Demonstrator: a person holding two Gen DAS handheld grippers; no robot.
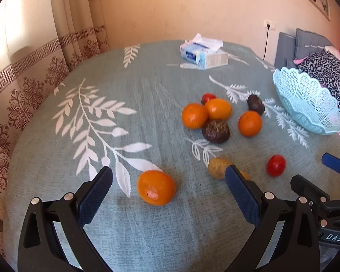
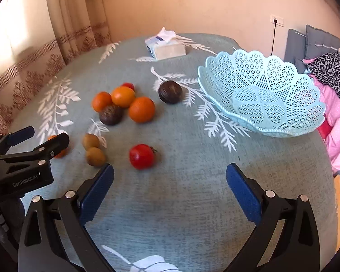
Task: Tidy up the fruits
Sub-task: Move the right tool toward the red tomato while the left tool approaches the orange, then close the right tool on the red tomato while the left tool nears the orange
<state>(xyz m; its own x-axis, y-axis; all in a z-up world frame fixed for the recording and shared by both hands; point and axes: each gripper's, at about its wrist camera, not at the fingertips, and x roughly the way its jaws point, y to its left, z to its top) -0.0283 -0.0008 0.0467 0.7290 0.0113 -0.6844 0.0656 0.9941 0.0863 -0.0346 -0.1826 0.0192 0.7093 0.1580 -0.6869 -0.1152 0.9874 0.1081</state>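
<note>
Fruit lies loose on a teal tablecloth with white leaf prints [image 1: 129,86]. In the left wrist view an orange [image 1: 156,187] sits just ahead of my open left gripper [image 1: 168,176], between its fingers. Farther off is a cluster of oranges [image 1: 194,115], dark brown fruits [image 1: 216,131] and a small tomato [image 1: 208,97]. A yellowish fruit [image 1: 217,167] peeks from behind the right finger. In the right wrist view a red tomato [image 2: 142,156] lies just ahead of my open right gripper [image 2: 170,176], toward its left finger. The light blue lattice basket [image 2: 262,95] stands empty at the right.
A tissue box [image 1: 204,54] sits at the table's far side. Curtains [image 1: 33,72] hang along the left. Grey cushions and patterned and pink fabric [image 2: 333,90] lie beyond the table's right edge. Two yellowish fruits [image 2: 93,149] lie left of the tomato.
</note>
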